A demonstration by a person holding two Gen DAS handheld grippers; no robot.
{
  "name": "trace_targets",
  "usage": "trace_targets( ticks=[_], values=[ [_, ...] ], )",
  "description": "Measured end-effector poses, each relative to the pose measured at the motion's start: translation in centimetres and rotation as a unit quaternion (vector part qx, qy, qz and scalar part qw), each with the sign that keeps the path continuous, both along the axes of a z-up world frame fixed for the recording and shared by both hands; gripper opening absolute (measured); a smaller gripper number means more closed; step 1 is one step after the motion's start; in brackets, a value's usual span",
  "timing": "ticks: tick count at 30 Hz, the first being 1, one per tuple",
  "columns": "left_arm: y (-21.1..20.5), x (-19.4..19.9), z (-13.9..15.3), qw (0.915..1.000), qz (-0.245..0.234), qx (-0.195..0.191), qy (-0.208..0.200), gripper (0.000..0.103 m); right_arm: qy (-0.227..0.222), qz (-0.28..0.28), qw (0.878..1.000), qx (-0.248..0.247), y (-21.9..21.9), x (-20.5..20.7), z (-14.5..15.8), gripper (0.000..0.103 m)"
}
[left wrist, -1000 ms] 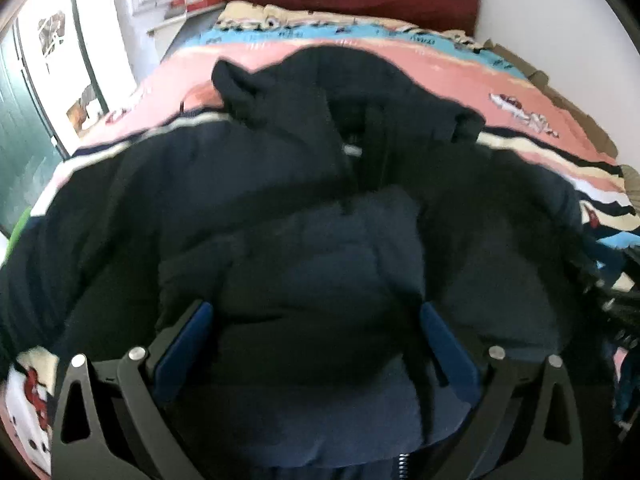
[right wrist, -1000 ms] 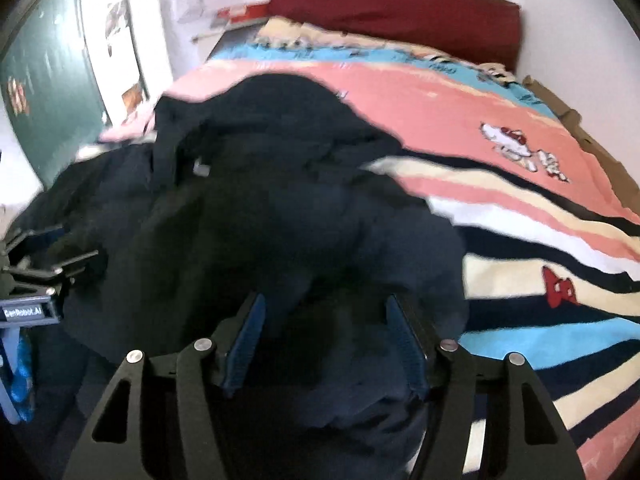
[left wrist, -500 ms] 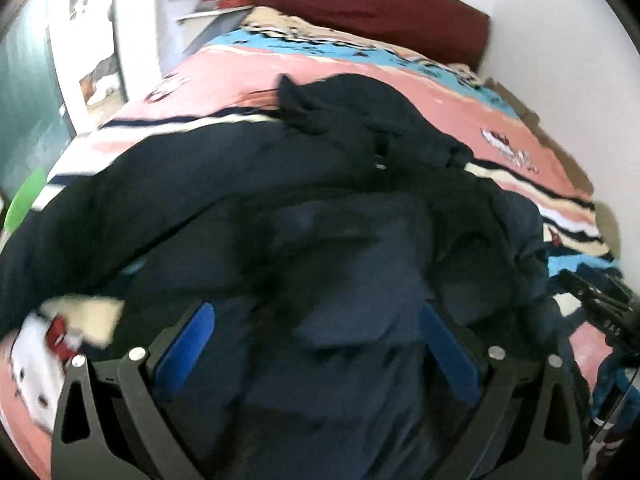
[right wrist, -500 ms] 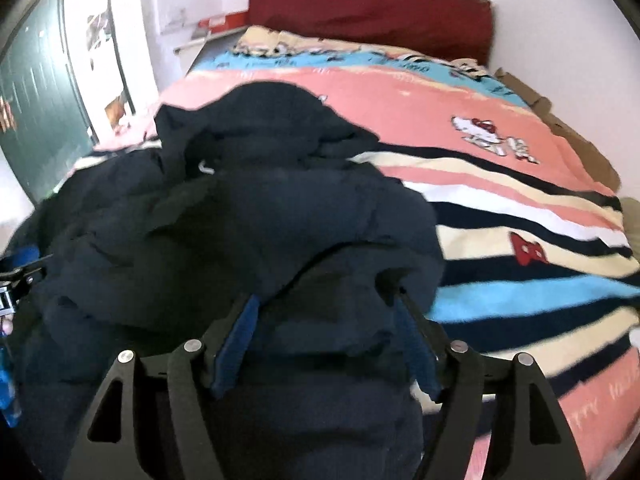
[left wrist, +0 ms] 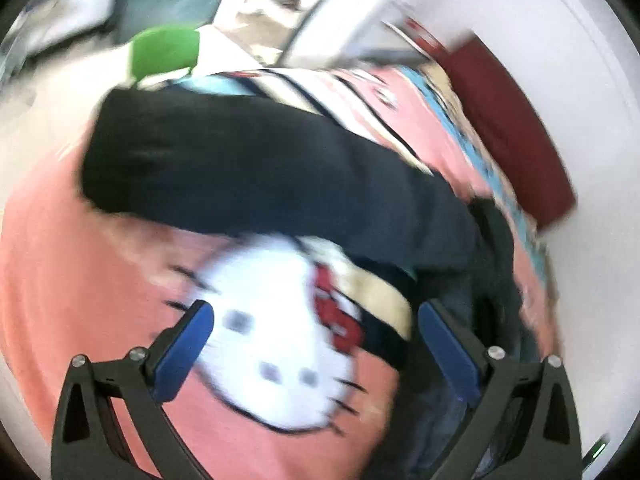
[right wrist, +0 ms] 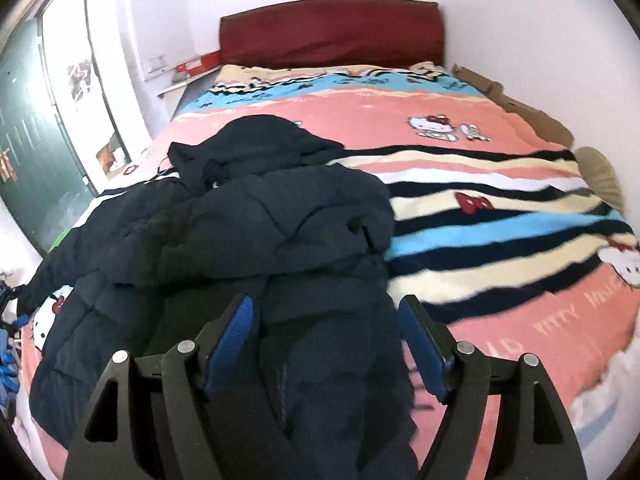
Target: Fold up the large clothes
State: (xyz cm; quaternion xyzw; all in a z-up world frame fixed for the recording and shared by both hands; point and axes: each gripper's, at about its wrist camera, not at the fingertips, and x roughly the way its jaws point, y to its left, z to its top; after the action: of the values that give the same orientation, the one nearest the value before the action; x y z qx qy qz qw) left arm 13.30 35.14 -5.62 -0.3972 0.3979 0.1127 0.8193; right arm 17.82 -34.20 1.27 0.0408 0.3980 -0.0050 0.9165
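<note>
The left gripper point(left wrist: 314, 344), jaws apart and empty, has swung off the jacket point(right wrist: 256, 232) toward its sleeve point(left wrist: 240, 168); the right gripper point(right wrist: 326, 340) is opening, jacket between its jaws, releasing the fold.

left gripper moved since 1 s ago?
Yes. The left gripper has swung off the dark jacket and now hangs, jaws open and empty, over the cat print on the blanket; the red headboard has shifted from top centre to the right edge.

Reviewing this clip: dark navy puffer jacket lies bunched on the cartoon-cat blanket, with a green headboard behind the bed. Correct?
Not quite. The headboard is dark red, not green, as the right wrist view shows. The dark navy puffer jacket does lie bunched on the cartoon-cat blanket.
</note>
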Motion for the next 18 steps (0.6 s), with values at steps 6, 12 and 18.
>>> trace_targets(
  ticks=[6,12,18],
  values=[
    [7.7,-1.7,-4.0,0.9901,0.090,-0.104,-0.030,0.103,0.014,-0.046,0.999,-0.010,-2.0,-2.2,-0.1,0.075],
    [11.5,-0.7,-5.8,0.9696,0.151,-0.176,-0.076,0.101,0.020,-0.064,0.997,-0.025,-2.9,-2.7,0.5,0.075],
    [13.2,0.3,-5.6,0.9598,0.187,-0.187,-0.093,0.095,0.015,-0.062,0.998,-0.026,-2.7,-2.5,1.1,0.075]
  ],
)
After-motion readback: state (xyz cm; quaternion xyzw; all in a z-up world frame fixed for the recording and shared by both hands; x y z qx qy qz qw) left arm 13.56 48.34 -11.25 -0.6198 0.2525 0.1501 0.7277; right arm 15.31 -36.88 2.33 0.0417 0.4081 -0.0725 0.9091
